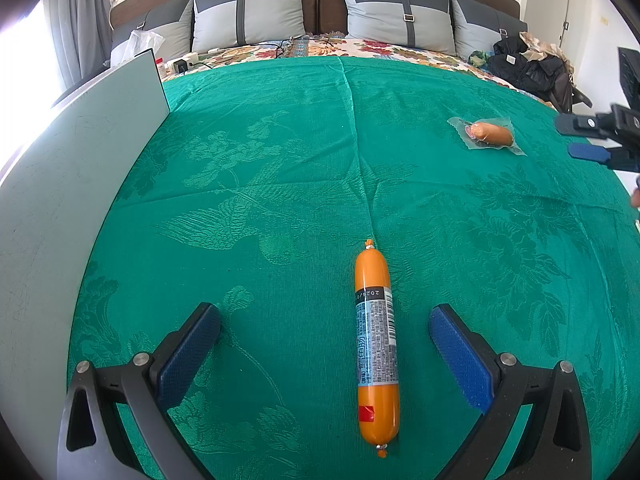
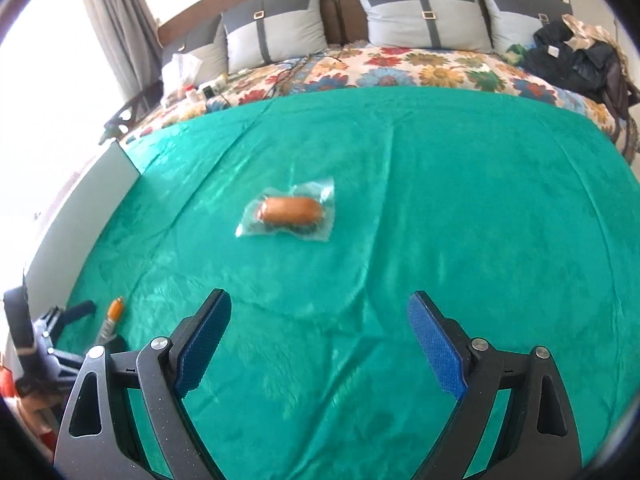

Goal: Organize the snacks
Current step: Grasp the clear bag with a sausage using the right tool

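A long orange sausage stick (image 1: 376, 344) with a grey printed label lies lengthwise on the green cloth (image 1: 280, 168). My left gripper (image 1: 325, 320) is open, one blue-padded finger on either side of it and not touching. A short sausage in a clear vacuum pouch (image 1: 489, 134) lies far right; in the right wrist view this pouch (image 2: 290, 212) rests ahead and left of my open right gripper (image 2: 320, 312), which holds nothing. The right gripper (image 1: 600, 136) shows at the left view's right edge. The sausage stick (image 2: 114, 312) and left gripper (image 2: 48, 344) appear low left.
A pale flat board (image 1: 72, 184) stands along the cloth's left edge. Beyond the cloth lie a floral sheet (image 2: 400, 64), grey pillows (image 1: 248, 12), cables and a charger (image 1: 182, 65), and dark clothes (image 1: 528, 60) at the back right.
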